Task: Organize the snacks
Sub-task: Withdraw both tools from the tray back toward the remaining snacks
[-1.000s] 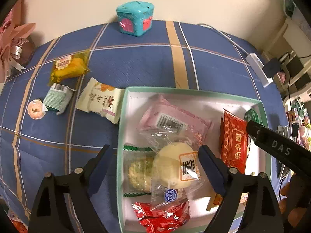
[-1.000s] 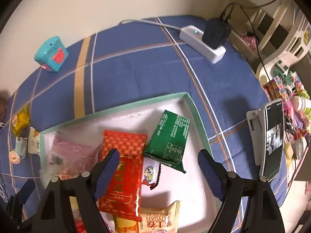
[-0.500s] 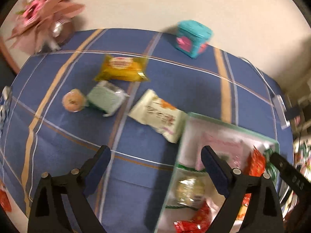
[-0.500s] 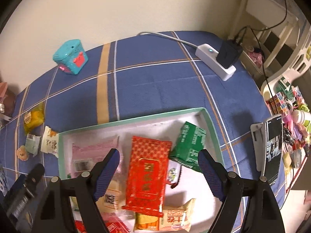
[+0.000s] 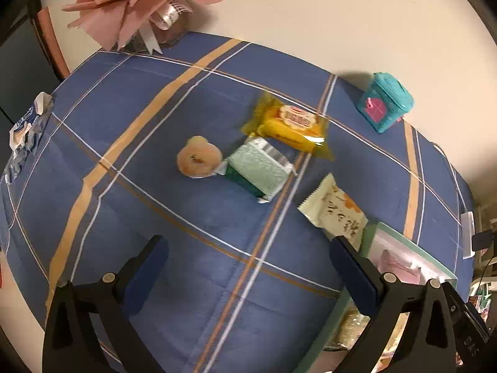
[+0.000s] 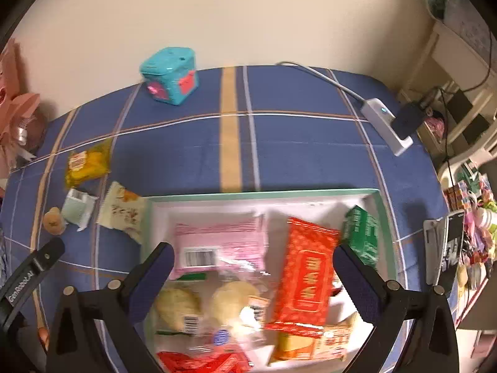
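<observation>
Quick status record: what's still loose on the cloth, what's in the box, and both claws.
loose on cloth: yellow packet, pale green packet, round peach snack, cream packet, its corner at the box
box: green-rimmed box holding a red packet, pink packet, green packet and others
left claw: open, empty, jaws just widened
right claw: open, empty, jaws just widened, above box

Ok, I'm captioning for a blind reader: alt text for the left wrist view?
The open, empty left gripper hangs over a blue plaid tablecloth. Ahead lie a yellow packet, a pale green packet, a round bun and a cream packet beside the tray.
</observation>
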Available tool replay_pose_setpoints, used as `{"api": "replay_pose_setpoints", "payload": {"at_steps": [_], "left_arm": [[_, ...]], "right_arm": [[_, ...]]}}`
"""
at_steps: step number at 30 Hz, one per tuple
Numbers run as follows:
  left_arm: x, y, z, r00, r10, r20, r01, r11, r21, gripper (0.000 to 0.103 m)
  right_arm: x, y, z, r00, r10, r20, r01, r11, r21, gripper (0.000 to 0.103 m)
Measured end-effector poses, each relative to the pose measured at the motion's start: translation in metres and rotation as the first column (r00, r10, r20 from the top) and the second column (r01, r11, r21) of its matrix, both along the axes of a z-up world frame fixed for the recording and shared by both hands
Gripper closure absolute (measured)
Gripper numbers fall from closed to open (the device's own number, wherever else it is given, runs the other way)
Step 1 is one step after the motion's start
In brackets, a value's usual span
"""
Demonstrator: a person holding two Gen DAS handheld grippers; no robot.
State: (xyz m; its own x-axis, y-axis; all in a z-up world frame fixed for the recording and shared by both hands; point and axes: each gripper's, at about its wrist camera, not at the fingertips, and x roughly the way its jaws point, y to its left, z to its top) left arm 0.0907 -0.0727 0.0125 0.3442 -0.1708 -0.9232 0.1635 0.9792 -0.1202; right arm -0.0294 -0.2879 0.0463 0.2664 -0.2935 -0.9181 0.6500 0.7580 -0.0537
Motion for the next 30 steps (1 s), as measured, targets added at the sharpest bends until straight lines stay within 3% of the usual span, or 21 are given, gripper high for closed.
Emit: {"api": "replay_pose_setpoints", "payload": {"at_steps": [10,24,30], "left_arm": [[0.018,0.033,0.002,0.999,0.05,0.007,-0.05,0.999,0.015,0.0],[0.05,0.112,0.004,0.979,0.204,0.004,-0.204,0.979,-0.004,0.0],[0.062,0.136,0.003,0.968,0.251,0.006,-0.251,0.968,-0.01,0.0]], "right_arm": [[0.028,0.041,-0.003,0.998,0.068,-0.014,-0.068,0.998,-0.007,0.0],[0.072,0.111,-0.013,0.98,0.197,-0.036,-0.198,0.98,-0.019,0.0],[0.088,0.135,-0.021,0.967,0.256,-0.007,-0.255,0.966,0.03,0.0]]}}
